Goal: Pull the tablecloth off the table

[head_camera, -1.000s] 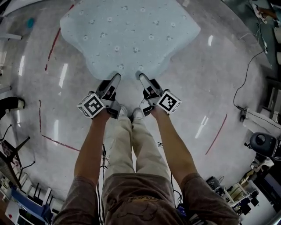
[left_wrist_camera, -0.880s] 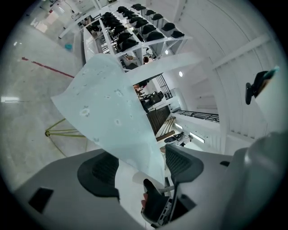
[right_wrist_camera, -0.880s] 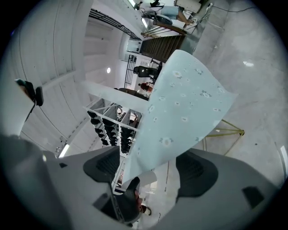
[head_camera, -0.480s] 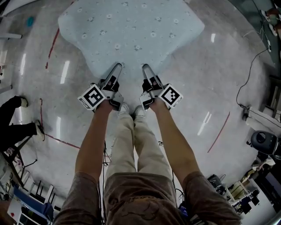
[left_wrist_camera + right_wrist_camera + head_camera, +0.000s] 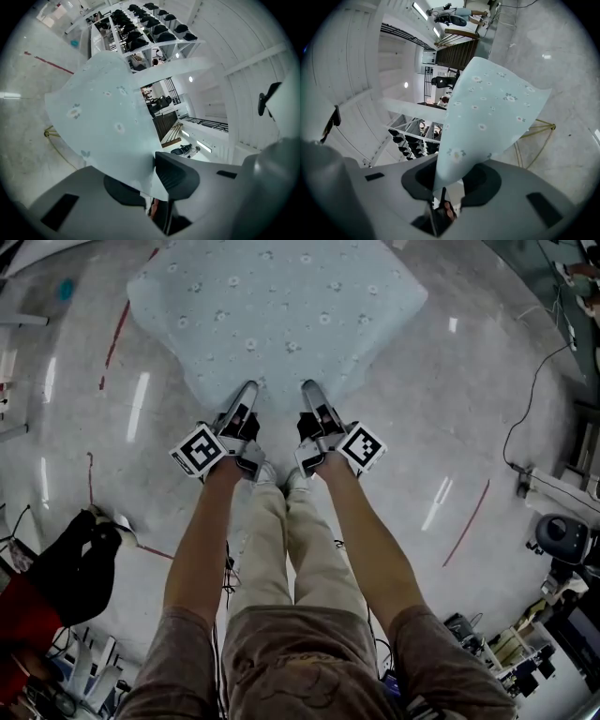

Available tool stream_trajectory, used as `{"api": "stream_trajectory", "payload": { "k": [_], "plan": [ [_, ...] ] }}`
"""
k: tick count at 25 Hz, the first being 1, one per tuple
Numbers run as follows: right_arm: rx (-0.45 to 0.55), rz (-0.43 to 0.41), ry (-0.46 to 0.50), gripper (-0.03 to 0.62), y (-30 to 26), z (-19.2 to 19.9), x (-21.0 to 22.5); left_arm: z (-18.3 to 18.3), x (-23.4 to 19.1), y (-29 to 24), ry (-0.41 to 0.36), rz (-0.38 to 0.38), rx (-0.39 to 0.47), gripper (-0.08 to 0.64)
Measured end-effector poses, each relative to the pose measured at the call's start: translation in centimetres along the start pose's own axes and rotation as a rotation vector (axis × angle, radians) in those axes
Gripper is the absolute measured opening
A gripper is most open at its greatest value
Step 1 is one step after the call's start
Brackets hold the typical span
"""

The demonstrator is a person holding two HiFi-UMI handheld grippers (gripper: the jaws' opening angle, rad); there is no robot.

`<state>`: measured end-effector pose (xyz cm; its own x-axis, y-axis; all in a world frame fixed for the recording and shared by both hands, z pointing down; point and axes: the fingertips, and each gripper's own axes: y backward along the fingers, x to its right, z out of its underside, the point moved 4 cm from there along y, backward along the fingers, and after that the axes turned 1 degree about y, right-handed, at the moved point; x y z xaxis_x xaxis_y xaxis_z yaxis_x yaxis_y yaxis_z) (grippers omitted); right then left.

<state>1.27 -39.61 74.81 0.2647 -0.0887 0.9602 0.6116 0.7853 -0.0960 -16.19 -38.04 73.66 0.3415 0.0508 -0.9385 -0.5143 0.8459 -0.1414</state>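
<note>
**A:** Where's the cloth?

**B:** The pale blue tablecloth with a small flower print (image 5: pixel 281 306) is spread over the bench in the upper middle of the head view. Its near edge narrows to a flap that hangs toward the centre of the frame.

**A:** And the tongs?

**B:** The left tongs (image 5: pixel 251 388) and the right tongs (image 5: pixel 307 387) are side by side at that flap, just apart from each other. Both are closing with the hem between their dark pads (image 5: pixel 176 171). In each gripper view the fabric is pinched there and fans out away from the jaws.

**A:** Anything beneath it?

**B:** Thin yellow legs (image 5: pixel 539 127) show under the cloth at the right of the right gripper view.

**A:** And around it?

**B:** There's a glossy grey floor (image 5: pixel 450 427) with red tape lines (image 5: pixel 111 338) at the upper left. A person in black and red (image 5: pixel 56 577) is at the lower left edge.
</note>
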Motion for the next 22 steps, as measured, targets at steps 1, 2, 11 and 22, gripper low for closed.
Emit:
{"api": "stream_trajectory", "payload": {
  "k": [1, 2, 11, 22],
  "plan": [
    [-0.001, 0.005, 0.005, 0.092, -0.1, 0.0, -0.3, 0.0, 0.1, -0.1, -0.006, -0.007, -0.007, 0.081],
    [-0.004, 0.019, 0.011, 0.074, -0.1, -0.1, -0.6, -0.1, 0.1, -0.1, -0.007, -0.018, -0.015, 0.081],
    [-0.051, 0.125, 0.014, 0.008, 0.0, -0.2, -2.7, -0.2, 1.0, 0.3, 0.021, -0.127, -0.108, 0.032],
    [-0.062, 0.075, 0.045, 0.008, -0.3, -1.9, -9.2, -3.1, 7.7, 1.4, -0.028, -0.061, -0.083, 0.021]
  ]
}}
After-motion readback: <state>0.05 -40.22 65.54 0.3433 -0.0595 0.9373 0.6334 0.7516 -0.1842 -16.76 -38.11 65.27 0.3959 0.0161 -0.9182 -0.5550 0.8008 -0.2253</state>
